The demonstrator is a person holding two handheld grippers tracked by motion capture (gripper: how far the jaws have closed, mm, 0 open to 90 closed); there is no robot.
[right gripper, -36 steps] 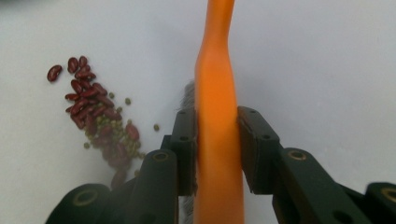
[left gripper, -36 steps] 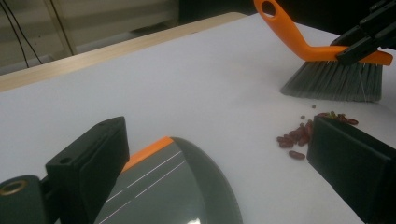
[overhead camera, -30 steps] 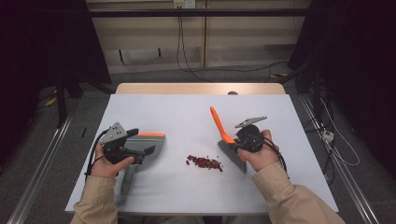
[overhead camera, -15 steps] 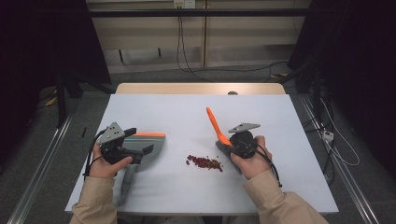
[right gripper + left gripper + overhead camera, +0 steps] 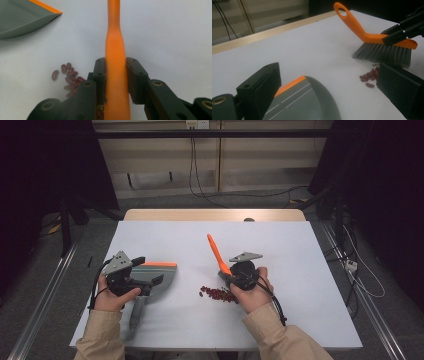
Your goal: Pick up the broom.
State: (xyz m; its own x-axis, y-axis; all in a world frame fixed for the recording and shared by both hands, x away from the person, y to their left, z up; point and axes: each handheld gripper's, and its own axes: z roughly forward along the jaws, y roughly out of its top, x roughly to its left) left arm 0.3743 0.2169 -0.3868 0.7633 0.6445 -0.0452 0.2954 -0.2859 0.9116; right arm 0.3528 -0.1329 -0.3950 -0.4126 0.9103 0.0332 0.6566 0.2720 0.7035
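Note:
An orange-handled brush (image 5: pixel 214 250) with grey bristles (image 5: pixel 382 52) is clamped by its handle in my right gripper (image 5: pixel 231 271), which is shut on it (image 5: pixel 115 80). The bristles rest on the table just right of a small heap of red beans (image 5: pixel 216 294), and the handle points away and to the left. A grey dustpan (image 5: pixel 155 276) with an orange lip lies left of the beans, its mouth facing them. My left gripper (image 5: pixel 150 282) sits over the dustpan, its jaws wide apart (image 5: pixel 328 75). The pan (image 5: pixel 304 100) lies by the left jaw, clear of the right one.
The white table (image 5: pixel 300 250) has free room behind and to the right of the brush. The dustpan's grey handle (image 5: pixel 136 316) runs toward the front edge by the left sleeve. Cables hang behind the table.
My right gripper has carried the brush leftward and slightly down, up to the right side of the beans. The left gripper and dustpan have stayed put.

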